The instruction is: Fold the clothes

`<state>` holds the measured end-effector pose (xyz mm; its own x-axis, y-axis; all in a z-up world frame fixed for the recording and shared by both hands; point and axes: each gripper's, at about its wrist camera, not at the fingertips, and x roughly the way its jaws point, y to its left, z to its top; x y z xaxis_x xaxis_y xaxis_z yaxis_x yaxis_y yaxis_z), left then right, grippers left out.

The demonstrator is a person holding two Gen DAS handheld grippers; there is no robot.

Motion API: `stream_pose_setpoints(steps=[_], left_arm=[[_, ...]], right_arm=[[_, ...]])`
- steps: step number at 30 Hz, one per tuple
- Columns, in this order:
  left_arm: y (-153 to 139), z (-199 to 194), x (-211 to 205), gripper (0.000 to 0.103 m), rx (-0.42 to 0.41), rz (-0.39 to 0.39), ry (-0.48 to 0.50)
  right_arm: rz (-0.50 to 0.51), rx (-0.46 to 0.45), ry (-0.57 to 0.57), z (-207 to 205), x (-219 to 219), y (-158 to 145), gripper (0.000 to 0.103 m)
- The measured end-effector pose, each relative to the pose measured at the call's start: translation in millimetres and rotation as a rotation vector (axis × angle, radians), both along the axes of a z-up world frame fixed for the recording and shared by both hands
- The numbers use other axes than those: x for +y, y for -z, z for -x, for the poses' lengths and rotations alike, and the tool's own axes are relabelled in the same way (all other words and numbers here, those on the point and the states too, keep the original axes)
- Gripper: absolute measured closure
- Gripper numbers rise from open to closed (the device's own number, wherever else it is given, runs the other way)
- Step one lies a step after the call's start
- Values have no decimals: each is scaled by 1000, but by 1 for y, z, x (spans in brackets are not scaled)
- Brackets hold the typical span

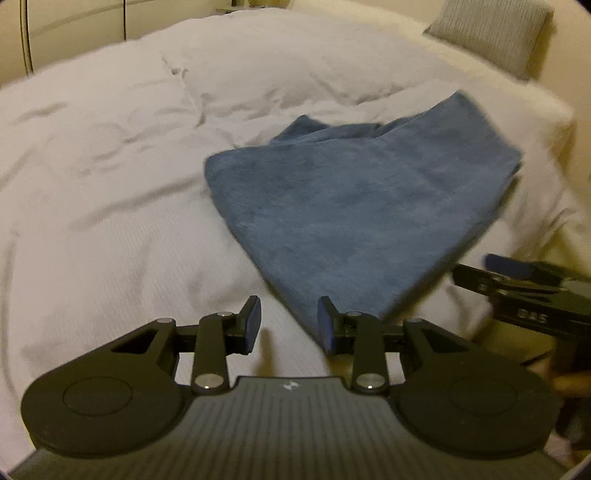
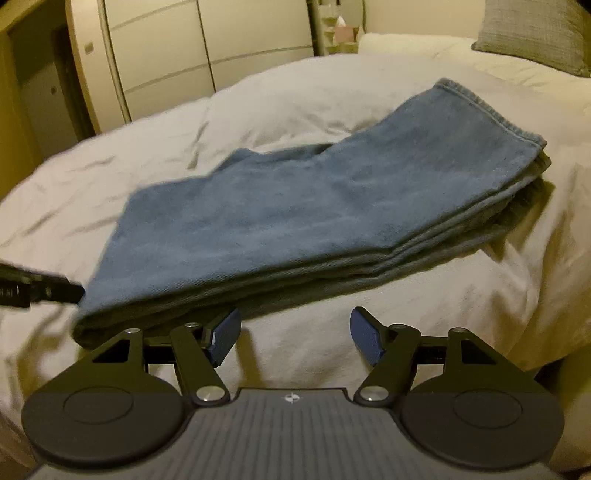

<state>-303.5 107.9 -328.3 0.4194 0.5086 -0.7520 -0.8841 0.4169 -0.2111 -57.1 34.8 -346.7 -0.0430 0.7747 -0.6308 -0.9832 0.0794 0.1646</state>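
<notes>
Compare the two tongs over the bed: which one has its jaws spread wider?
The right tongs: a broad gap of white duvet shows between its blue pads, while the left tongs stand narrower. Neither holds the folded jeans.

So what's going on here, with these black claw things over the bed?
A person is folding clothes with a handheld gripper in each hand. A pair of blue jeans lies folded into a layered stack on the white duvet. Neither gripper holds anything: the left gripper and the right gripper both hang open just short of the jeans' near edge. A grey pillow sits at the far end.
</notes>
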Motion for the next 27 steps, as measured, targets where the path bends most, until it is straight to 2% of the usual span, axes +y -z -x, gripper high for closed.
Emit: stream_pose_setpoints(steps=[4, 6, 8, 11, 15, 16, 17, 19, 21, 22, 24, 27], left_arm=[[18, -2, 4, 71, -8, 43, 0], [24, 1, 7, 70, -35, 75, -18], [18, 9, 8, 71, -73, 76, -31], [16, 24, 14, 73, -121, 97, -76], [29, 42, 29, 72, -339, 224, -153], [33, 44, 31, 71, -406, 249, -172], [37, 46, 33, 70, -455, 265, -192], [46, 48, 37, 65, -543, 302, -230], [56, 49, 42, 65, -592, 334, -267], [61, 49, 45, 65, -615, 348, -284], [68, 49, 51, 65, -659, 361, -302], [76, 46, 65, 65, -711, 367, -317]], right_arm=[[-52, -32, -19, 9, -5, -10, 33], [-13, -69, -45, 15, 3, -1, 32], [40, -130, -67, 22, 10, 11, 32], [13, -214, -98, 27, 3, 11, 32], [-14, -356, -136, 29, 3, 14, 28], [-9, -309, -122, 22, 4, 14, 28], [0, -218, -95, 10, 6, 13, 28], [-9, 89, 13, -32, 8, 14, 28], [-47, 397, 141, -77, 6, 21, 28], [-73, 520, 201, -98, 4, 27, 28], [-120, 697, 301, -132, 3, 38, 28], [-183, 872, 430, -174, 6, 56, 29]])
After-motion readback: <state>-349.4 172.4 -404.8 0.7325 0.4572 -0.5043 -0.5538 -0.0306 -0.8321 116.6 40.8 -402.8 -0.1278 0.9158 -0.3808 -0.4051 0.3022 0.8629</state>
